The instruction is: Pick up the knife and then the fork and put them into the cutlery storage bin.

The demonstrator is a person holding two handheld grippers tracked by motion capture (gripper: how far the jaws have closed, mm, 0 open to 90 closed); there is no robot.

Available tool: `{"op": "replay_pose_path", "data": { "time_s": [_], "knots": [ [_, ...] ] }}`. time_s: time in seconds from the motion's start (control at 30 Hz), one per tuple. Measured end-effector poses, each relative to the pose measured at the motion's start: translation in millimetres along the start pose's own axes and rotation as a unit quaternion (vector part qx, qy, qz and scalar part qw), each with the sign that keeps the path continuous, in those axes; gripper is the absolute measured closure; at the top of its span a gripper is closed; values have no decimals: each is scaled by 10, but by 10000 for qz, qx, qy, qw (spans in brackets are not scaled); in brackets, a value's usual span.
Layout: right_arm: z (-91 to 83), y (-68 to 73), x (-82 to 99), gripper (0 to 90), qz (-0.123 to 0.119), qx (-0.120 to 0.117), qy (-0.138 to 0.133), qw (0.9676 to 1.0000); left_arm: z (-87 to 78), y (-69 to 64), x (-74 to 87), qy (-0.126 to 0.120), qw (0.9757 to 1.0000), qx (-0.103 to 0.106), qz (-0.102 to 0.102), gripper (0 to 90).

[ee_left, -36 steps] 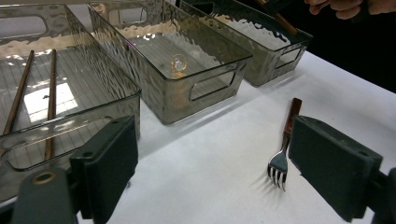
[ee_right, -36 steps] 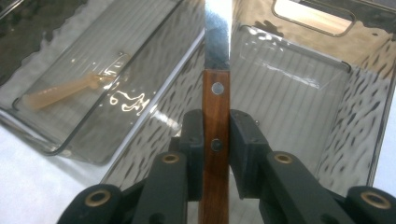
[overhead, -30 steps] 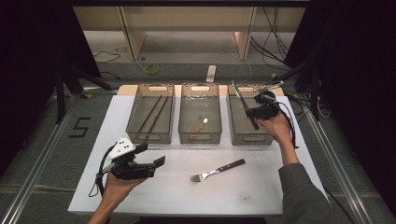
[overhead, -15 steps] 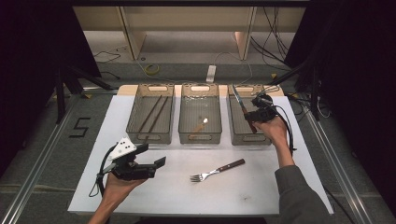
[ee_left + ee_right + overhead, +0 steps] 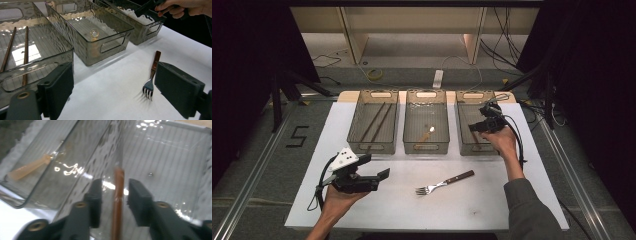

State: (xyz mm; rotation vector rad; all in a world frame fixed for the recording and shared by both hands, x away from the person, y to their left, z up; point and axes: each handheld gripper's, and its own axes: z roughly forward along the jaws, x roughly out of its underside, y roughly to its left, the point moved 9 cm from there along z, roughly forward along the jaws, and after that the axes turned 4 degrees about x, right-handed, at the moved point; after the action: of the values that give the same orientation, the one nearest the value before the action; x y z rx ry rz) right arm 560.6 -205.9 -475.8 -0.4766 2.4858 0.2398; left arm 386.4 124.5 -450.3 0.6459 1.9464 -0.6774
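1. The task's thing was a slim brown-handled utensil [image 5: 118,195], blurred so that its head could not be told; it stood lengthwise between the pads of the right gripper [image 5: 115,195] inside the right-hand bin [image 5: 467,145].
2. The right gripper's jaws had just been opening, with a visible gap on each side of the handle, so they no longer pinched it.
3. The three clear smoky bins stood in a row: the left bin [image 5: 357,145] held two dark chopsticks [image 5: 377,121], and the middle bin [image 5: 412,145] held a pale wooden spoon [image 5: 426,135].
4. A fork [image 5: 444,182] with a brown handle lay on the white table [image 5: 412,215] in front of the middle bin.
5. The left gripper [image 5: 373,179] hovered in front of the left bin, jaws spread and empty.
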Motion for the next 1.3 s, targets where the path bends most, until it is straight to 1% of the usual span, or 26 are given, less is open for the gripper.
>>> {"op": "replay_pose_path", "data": {
  "time_s": [0.03,0.1,0.17,0.27,0.37,0.43,0.53,0.6,0.63,0.67,0.7,0.73,0.77,0.8,0.83,0.87,0.93,0.97,1.03,1.1,1.13,1.17,1.23,1.3],
  "knots": [
    [-12,2,-9,622,-27,26,-43,10000,0,0,0,0,10000,0,0,153],
    [-48,27,-29,601,-81,-62,-126,9999,-4,2,-4,-14,10000,-10,2,154],
    [-95,59,-45,569,-167,-55,-200,9996,-6,1,-10,-52,10000,-19,-36,153],
    [-185,138,-62,520,-362,-150,-355,9986,-7,9,-8,-46,10000,-31,-34,153],
    [-289,243,-61,449,-539,-348,-474,9968,-4,10,-7,-43,10000,-36,-31,153],
    [-362,325,-43,430,-747,-450,-519,9948,-5,7,-5,-33,10000,-33,-18,153],
    [-478,437,-18,397,-933,-538,-659,9920,-3,8,-8,-44,10000,-40,-18,153],
    [-543,510,7,390,-1006,-621,-750,9901,-4,8,-7,-40,10000,-46,-14,153],
    [-543,510,7,390,-1006,-621,-750,9901,-4,8,-7,-40,10000,-46,-14,153],
    [-587,572,39,389,-1052,-647,-818,9890,-5,12,-8,-44,10000,-55,-19,153],
    [-587,572,39,389,-1052,-647,-818,9890,-5,12,-8,-44,10000,-55,-19,153],
    [-618,635,79,383,-1101,-651,-869,9880,-5,12,-9,-47,10000,-56,-18,152],
    [-618,635,79,383,-1101,-651,-869,9880,-5,12,-9,-47,10000,-56,-18,152],
    [-639,705,130,368,-1147,-706,-904,9868,-7,12,-9,-44,10000,-63,-13,150],
    [-639,705,130,368,-1147,-706,-904,9868,-7,12,-9,-44,10000,-63,-13,150],
    [-649,763,187,353,-1204,-722,-903,9860,-11,14,-15,-64,10000,-59,4,150],
    [-664,811,238,350,-1203,-792,-960,9849,-16,16,-17,-73,10000,-62,13,147],
    [-665,831,262,350,-1204,-810,-989,9845,-16,16,-17,-73,10000,-62,13,147],
    [-659,855,311,341,-1269,-776,-941,9844,-17,13,-22,-88,9999,-59,16,147],
    [-662,865,324,342,-1266,-775,-972,9841,-19,4,-24,-94,9999,-55,25,147],
    [-659,886,363,342,-1256,-820,-1016,9835,-22,-2,-27,-102,9999,-52,37,147],
    [-647,898,399,344,-1283,-847,-966,9834,-22,-2,-27,-102,9999,-52,37,147],
    [-605,912,485,370,-1398,-814,-870,9830,-24,-6,-28,-110,9999,-49,41,147],
    [-556,919,575,392,-1460,-815,-766,9829,-23,-9,-22,-99,9999,-42,45,147]
  ]
}}
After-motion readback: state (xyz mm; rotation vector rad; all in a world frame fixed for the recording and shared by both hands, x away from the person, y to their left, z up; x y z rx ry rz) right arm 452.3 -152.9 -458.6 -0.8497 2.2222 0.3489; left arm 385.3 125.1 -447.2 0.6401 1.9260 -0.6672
